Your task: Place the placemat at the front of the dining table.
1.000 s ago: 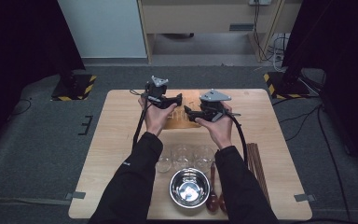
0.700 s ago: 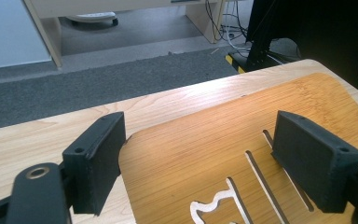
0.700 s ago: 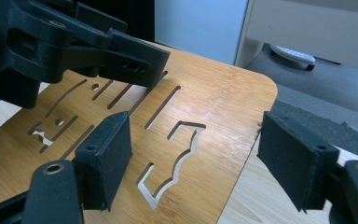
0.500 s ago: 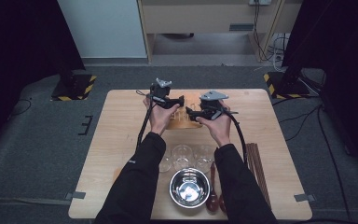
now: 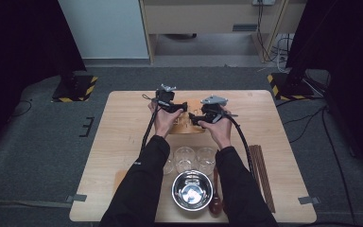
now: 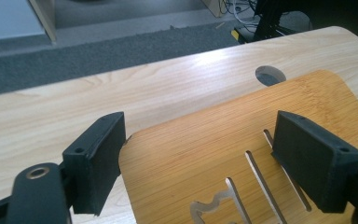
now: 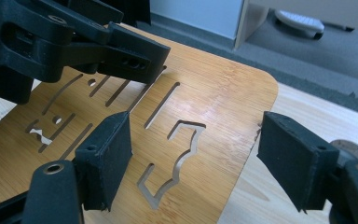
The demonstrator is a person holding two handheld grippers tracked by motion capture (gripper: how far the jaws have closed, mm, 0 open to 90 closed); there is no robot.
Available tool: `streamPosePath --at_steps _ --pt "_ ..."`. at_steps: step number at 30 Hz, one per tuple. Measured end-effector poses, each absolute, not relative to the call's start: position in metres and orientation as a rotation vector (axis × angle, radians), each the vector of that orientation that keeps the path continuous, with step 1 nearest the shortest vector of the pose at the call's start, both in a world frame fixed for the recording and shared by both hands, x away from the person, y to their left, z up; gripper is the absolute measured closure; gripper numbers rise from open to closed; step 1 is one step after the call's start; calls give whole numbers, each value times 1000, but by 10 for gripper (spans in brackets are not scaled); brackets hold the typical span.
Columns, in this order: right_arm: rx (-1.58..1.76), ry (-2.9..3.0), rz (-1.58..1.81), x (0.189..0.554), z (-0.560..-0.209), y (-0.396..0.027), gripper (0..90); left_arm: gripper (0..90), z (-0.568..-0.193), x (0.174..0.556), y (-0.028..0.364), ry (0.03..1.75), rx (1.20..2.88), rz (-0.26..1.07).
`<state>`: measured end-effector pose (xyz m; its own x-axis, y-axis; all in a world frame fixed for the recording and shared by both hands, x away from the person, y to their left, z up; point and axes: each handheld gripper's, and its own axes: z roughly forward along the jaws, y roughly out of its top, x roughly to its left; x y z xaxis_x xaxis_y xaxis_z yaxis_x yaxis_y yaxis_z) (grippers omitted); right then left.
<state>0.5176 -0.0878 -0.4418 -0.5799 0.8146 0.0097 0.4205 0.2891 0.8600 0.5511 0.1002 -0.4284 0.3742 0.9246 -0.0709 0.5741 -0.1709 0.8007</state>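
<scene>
Both grippers hang over the far middle of the wooden table, and under them lies a bamboo board cut through with slots and shaped openings. The left gripper comes in from the left side of the board, the right gripper from the right, their tips close together above it.

From the left gripper view, the left gripper has its jaws spread wide, nothing pinched. The pads straddle a rounded corner of the bamboo board; one pad sits just outside the board's edge over the pale table, the other above the straight slots. Whether the pads touch the wood I cannot tell. A round hole in the tabletop sits just past the board's far edge.

Over to the right gripper view: the right gripper is released as well, jaws standing wide apart. One pad hovers over the bamboo board beside a stepped cut-out, the other hangs off the board's rounded edge, above the table. The left gripper looms at the top left, over the slotted part.

Nearer the person, in the high view, clear glasses stand in a cluster, a steel bowl just in front of them, a dark wooden spoon beside the bowl, and a bundle of chopsticks along the right edge.
</scene>
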Motion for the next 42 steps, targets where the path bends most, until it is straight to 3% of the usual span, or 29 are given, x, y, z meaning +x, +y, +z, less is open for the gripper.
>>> streamPosePath --at_steps 42 --pt "1317 2342 997 539 -519 -77 255 178 -514 572 98 1416 2021 405"
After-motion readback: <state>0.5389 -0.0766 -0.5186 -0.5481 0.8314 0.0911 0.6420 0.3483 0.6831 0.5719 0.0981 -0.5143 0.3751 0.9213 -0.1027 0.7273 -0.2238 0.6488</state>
